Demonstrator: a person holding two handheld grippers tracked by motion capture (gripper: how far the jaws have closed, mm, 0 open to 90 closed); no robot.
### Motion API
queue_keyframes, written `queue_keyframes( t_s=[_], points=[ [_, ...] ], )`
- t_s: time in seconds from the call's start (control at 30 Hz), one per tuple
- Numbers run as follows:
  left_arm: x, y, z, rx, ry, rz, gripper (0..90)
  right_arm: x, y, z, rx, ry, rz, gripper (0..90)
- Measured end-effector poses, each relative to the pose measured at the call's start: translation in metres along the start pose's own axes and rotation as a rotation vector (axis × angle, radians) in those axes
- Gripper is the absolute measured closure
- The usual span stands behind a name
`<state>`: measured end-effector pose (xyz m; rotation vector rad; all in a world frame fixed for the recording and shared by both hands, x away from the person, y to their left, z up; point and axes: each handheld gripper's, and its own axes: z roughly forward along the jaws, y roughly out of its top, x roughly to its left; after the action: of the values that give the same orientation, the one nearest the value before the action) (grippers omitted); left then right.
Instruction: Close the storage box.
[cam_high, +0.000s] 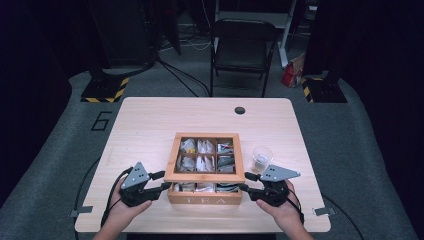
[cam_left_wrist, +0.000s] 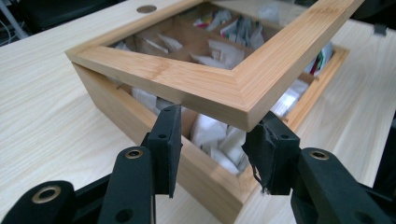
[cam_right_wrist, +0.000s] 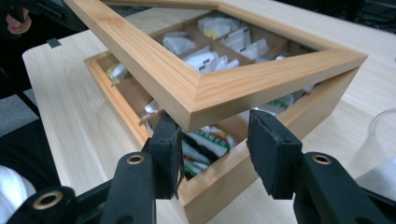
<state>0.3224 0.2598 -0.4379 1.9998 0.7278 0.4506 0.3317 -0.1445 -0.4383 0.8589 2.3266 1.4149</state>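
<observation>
Both grippers were at the front of the tea box (cam_high: 205, 200), one on each near corner of its glass-paned lid (cam_high: 172, 160), and that lid stood partly raised, hinged at the back, front edge clear of the box. The box sat near the middle of the wooden table (cam_high: 150, 120), close to the person's edge, with "TEA" on its front wall.

In the left gripper view, the left gripper (cam_left_wrist: 212, 140) had its jaws part-open, astride the lid's near corner; the pads sat under and beside the wooden frame, and whether they actually pinched it could not be told. Same story in the right gripper view: the right gripper (cam_right_wrist: 212, 140), jaws part-open, bracketed the other front corner from below, with no clear squeeze on the wood.

Inside, the compartments were full of tea bags (cam_right_wrist: 205, 58), white packets mostly, a few with green print. A clear plastic cup (cam_high: 261, 159) stood just right of the box, apart from it.

So where did that leave things? The lid was neither fully up nor seated. Judging from its tilt, the lid handling was midway; the remaining part was bringing the front edge to rest, either down on the rim or fully back
</observation>
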Motion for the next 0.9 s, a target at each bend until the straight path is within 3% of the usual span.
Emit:
queue_keyframes(
  t_s=[0.13, 0.4, 0.5, 0.6, 0.7, 0.9],
  points=[
    [-0.004, -0.006, -0.001, 0.022, -0.013, 0.003, 56.1, 0.003, -0.008, 0.002, 0.012, 0.009, 0.017, 55.0],
    [-0.008, -0.016, 0.000, 0.059, -0.038, 0.001, 56.2, 0.006, -0.018, 0.004, 0.059, 0.025, 0.008, 54.8],
    [-0.007, -0.017, -0.004, 0.024, -0.063, -0.031, 56.1, 0.007, -0.020, 0.004, 0.080, 0.029, 0.020, 54.2],
    [-0.004, -0.017, -0.010, 0.023, -0.051, -0.043, 54.3, 0.006, -0.020, 0.000, 0.054, 0.048, 0.037, 53.6],
    [0.001, -0.017, -0.014, 0.030, -0.054, -0.050, 54.1, 0.001, -0.017, -0.006, 0.032, 0.034, 0.063, 53.5],
    [0.006, -0.018, -0.015, 0.032, -0.037, -0.065, 54.0, -0.001, -0.017, -0.006, 0.027, 0.024, 0.062, 52.2]
  ],
)
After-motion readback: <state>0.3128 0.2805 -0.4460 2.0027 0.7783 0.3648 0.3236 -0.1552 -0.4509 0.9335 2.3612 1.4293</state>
